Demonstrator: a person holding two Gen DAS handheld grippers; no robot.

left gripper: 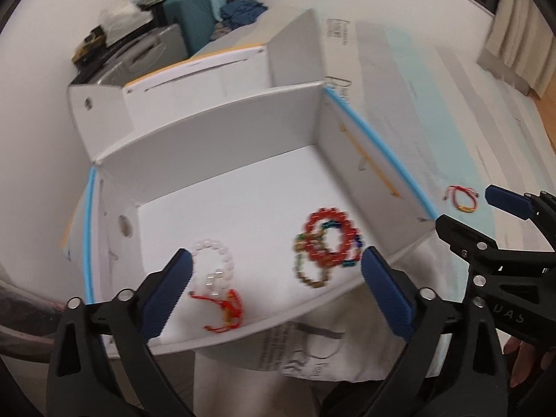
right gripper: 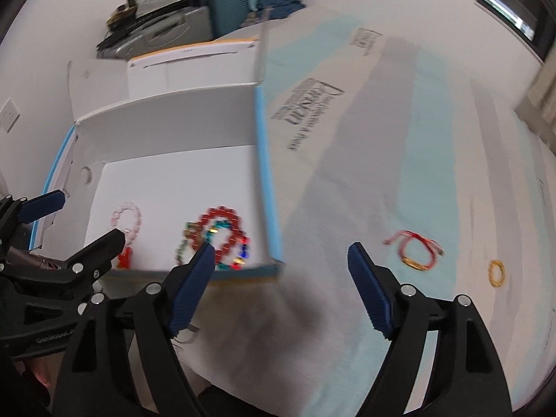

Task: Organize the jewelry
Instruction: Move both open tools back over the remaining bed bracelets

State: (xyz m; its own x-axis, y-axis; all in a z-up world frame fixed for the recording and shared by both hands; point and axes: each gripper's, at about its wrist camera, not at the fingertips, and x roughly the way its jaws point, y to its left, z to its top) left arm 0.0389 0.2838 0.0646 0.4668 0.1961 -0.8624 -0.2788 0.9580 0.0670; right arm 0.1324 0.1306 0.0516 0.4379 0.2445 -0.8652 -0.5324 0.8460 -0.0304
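A white open box [left gripper: 208, 139] [right gripper: 166, 118] holds a white bead bracelet with a red tassel [left gripper: 213, 271] [right gripper: 127, 219] and a tangle of red and multicoloured bead bracelets [left gripper: 326, 243] [right gripper: 219, 239]. My left gripper [left gripper: 276, 259] hovers open above the box's near edge, nothing between its fingers. My right gripper [right gripper: 281, 250] is open over the cloth just right of the box, also empty. A red cord bracelet with a gold piece [right gripper: 415, 248] [left gripper: 462, 198] and a small gold ring [right gripper: 497, 272] lie on the cloth to the right.
The cloth [right gripper: 399, 139] is pale, white and light blue, with printed lettering. A box lid or second box [left gripper: 194, 69] stands behind the open box. Suitcases and clothes [left gripper: 180, 10] sit against the far wall. A curtain [left gripper: 521, 34] hangs at the right.
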